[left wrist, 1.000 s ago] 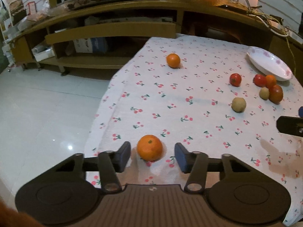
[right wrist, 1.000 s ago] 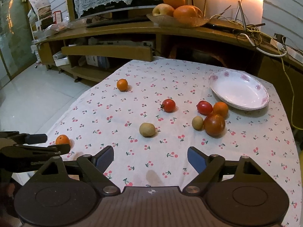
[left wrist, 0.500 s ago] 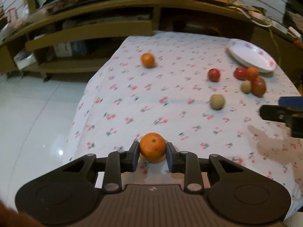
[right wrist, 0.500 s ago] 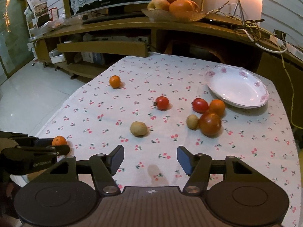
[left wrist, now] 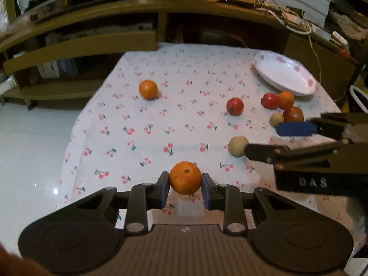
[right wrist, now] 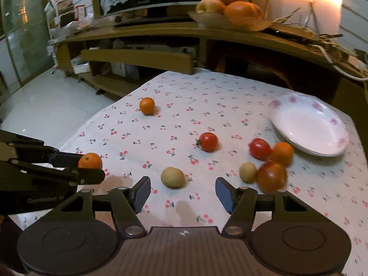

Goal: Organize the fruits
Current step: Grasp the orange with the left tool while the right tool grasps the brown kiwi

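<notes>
My left gripper [left wrist: 185, 189] is shut on an orange [left wrist: 185, 177] and holds it above the cherry-print tablecloth [left wrist: 174, 119]; the orange also shows in the right wrist view [right wrist: 90, 160]. My right gripper [right wrist: 181, 191] is open and empty, just short of a tan round fruit [right wrist: 172, 177]. A white plate [right wrist: 308, 126] sits empty at the far right. Beside it lie two red tomatoes [right wrist: 208, 142] [right wrist: 260, 148], a small orange [right wrist: 282, 153], a dark red tomato [right wrist: 271, 177] and a small tan fruit [right wrist: 247, 172]. Another orange [right wrist: 147, 105] lies far left.
A wooden TV stand [right wrist: 161, 57] runs behind the table, with a basket of large fruit [right wrist: 227, 4] on top and cables [right wrist: 333, 53] at its right. White tiled floor [right wrist: 46, 105] lies to the left of the table.
My left gripper closed on the near orange and lifted it off the cloth, moving toward the table's middle. My right gripper moved forward toward the tan fruit and its jaws narrowed somewhat.
</notes>
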Tool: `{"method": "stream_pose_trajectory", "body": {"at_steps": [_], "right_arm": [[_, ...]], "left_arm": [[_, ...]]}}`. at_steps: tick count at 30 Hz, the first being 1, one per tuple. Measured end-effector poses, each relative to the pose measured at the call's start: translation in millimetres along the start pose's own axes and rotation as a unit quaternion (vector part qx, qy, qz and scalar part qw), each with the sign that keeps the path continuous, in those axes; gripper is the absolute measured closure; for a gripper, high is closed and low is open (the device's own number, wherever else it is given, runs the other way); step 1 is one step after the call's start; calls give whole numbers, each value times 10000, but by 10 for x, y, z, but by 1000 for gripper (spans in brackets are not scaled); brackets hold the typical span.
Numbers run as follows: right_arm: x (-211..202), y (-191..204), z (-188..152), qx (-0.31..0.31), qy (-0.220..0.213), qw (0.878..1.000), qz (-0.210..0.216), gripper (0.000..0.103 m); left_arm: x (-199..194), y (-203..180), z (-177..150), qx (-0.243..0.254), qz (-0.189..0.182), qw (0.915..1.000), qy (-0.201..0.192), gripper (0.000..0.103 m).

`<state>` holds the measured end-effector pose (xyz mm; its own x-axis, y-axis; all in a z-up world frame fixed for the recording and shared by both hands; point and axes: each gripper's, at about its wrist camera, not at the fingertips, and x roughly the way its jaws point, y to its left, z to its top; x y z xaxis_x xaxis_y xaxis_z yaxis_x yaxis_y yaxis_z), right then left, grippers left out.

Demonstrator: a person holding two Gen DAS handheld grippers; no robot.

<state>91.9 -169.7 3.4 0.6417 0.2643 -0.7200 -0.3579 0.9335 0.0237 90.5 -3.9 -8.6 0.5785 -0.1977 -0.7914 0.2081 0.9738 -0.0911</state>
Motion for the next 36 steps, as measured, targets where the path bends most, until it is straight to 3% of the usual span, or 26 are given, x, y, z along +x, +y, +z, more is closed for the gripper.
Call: {"method": "stream_pose_trajectory", "body": {"at_steps": [10,13,16,18,28,32,36], "right_arm": [[390,-70,36,-3,263,9993,275,43],[446,-69,8,-15,391,9987,316,51],[441,-65,-10,-61,357,9990,260,56],[436,-94,2,31,364,9987,355,66],[472,-76,33,-52,322,9990,321,61],[444,-67,21,-130,356,9984,419,74],[368,-80,1,-85,394,9987,299,74]], "left_arm": [[199,12,-55,-6,-66,9998,178,68],[210,-10,-69,77,-33,9999,133,68],[218,-49,-82,249,46,9996,92,66],[228,-64,-76,295,78,9995,73,65],[243,-86,-63,302,160,9994,55,65],[228,-87,-65,273,169,9994,92,68],[225,-90,-55,249,112,9996,120,68]]}}
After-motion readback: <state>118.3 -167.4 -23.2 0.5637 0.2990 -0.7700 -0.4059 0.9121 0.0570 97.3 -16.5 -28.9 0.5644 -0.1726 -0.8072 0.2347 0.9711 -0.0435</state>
